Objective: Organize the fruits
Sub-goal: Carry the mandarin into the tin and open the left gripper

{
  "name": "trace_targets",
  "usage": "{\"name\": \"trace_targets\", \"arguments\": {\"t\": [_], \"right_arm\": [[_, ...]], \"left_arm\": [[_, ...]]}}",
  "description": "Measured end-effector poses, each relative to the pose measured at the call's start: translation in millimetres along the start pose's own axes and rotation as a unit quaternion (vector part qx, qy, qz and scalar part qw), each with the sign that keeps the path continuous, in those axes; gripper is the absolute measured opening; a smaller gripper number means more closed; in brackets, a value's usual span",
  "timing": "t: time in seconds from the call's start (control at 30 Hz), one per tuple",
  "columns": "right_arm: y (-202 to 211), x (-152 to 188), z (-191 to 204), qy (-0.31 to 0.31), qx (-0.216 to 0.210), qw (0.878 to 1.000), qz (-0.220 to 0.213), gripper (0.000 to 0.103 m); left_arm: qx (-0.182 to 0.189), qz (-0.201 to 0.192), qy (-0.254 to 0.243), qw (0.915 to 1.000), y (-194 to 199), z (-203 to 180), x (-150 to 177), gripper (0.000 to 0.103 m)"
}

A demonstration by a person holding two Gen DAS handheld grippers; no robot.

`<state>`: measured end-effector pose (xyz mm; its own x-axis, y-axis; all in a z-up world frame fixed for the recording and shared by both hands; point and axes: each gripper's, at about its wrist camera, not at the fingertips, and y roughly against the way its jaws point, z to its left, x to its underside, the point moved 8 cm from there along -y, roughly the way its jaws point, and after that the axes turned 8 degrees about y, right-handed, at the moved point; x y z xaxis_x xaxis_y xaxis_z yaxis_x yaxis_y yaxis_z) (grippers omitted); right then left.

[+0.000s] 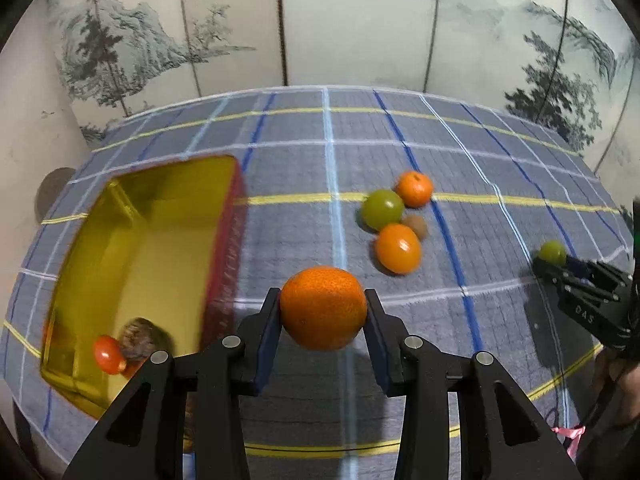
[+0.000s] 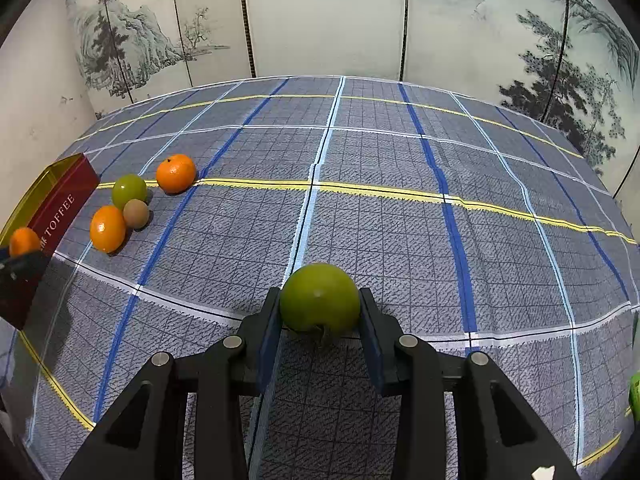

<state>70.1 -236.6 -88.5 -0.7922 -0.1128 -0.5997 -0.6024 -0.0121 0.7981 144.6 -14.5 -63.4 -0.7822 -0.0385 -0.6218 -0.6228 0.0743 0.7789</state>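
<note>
My left gripper (image 1: 323, 312) is shut on an orange (image 1: 323, 307) and holds it above the cloth, just right of a red tin (image 1: 226, 264) with a gold inside. The tin holds a small red fruit (image 1: 108, 354) and a brown fruit (image 1: 138, 338). My right gripper (image 2: 320, 308) is shut on a green fruit (image 2: 319, 297) low over the cloth; it also shows at the right edge of the left wrist view (image 1: 554, 264). Loose on the cloth lie two oranges (image 1: 415, 188) (image 1: 398, 248), a green fruit (image 1: 382, 208) and a small brown fruit (image 1: 416, 226).
The table carries a grey-blue plaid cloth (image 2: 400, 220). A painted folding screen (image 2: 320, 20) stands behind it. The tin, labelled TOFFEE, sits at the left edge of the right wrist view (image 2: 66, 204), with the loose fruit cluster (image 2: 130, 190) beside it.
</note>
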Motion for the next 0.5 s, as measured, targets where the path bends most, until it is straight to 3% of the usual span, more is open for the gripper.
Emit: {"name": "trace_targets", "arguments": {"t": [0.27, 0.5], "right_arm": [[0, 0, 0, -0.001, -0.001, 1.0, 0.0, 0.034], [1, 0, 0, -0.002, -0.001, 1.0, 0.0, 0.034]], "left_arm": [[-0.049, -0.028, 0.032, 0.9979, 12, 61, -23, 0.041], [-0.095, -0.025, 0.057, 0.9935, 1, 122, -31, 0.041]]}}
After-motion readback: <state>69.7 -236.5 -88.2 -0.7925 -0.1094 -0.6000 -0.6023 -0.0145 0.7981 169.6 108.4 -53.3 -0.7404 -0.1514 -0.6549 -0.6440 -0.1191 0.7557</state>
